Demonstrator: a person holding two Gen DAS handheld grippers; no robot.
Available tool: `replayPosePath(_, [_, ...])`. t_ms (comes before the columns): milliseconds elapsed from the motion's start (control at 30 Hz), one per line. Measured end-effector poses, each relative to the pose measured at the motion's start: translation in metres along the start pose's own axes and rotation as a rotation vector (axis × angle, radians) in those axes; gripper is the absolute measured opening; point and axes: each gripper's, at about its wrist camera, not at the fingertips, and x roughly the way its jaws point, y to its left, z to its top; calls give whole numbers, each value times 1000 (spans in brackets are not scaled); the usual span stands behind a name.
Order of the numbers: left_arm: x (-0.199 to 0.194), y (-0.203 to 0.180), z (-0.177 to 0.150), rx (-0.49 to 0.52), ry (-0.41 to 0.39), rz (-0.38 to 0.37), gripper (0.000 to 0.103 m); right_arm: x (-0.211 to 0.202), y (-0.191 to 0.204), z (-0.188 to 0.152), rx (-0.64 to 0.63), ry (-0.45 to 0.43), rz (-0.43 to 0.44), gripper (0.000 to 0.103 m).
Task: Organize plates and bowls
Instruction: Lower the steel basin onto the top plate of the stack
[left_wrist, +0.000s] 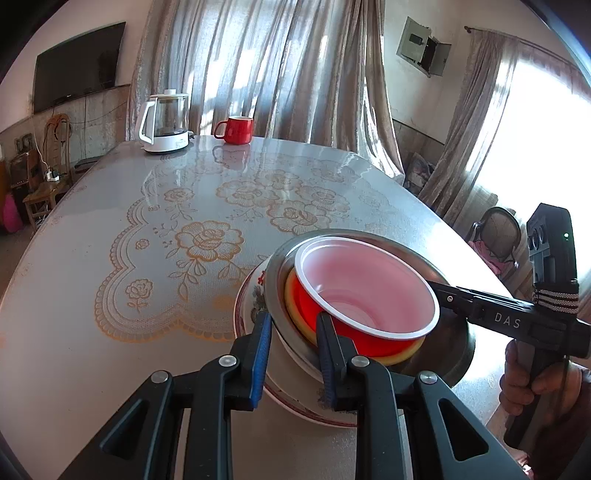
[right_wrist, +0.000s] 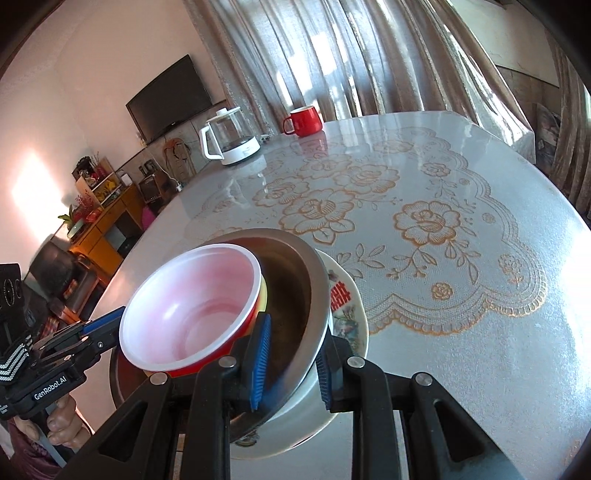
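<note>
The table (left_wrist: 110, 280) wears a rose-patterned cloth. At its near edge, a flowered plate (right_wrist: 347, 310) bearing red characters carries a steel bowl (right_wrist: 295, 280) holding a red bowl (left_wrist: 369, 291). The left gripper (left_wrist: 291, 354) and the right gripper (right_wrist: 291, 354), marked "DAS" and "GenRobot.AI", are each clamped narrowly on the stack's rims.

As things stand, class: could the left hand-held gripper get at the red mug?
Probably not: the left hand-held gripper is clamped on the stacked dishes' rim, and the red mug stands far across the table, though nothing blocks the way.
</note>
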Motion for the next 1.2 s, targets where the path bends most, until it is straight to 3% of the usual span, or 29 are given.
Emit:
replayPosePath(200, [1,-1,-1,10,6,1,24,0,-1,-3,2,0,-7,22])
replayPosePath(267, [3,-2,-1,8,12,-36,23,2,0,-4,-8,5,-13,22])
replayPosePath(433, [-2,-22,-1,87,-10,-48,24,6,6,-7,-32,17,-30,20])
replayPosePath(1200, [-5,-7,-9,23,3,-27,26,10,0,-8,8,38,-40,21])
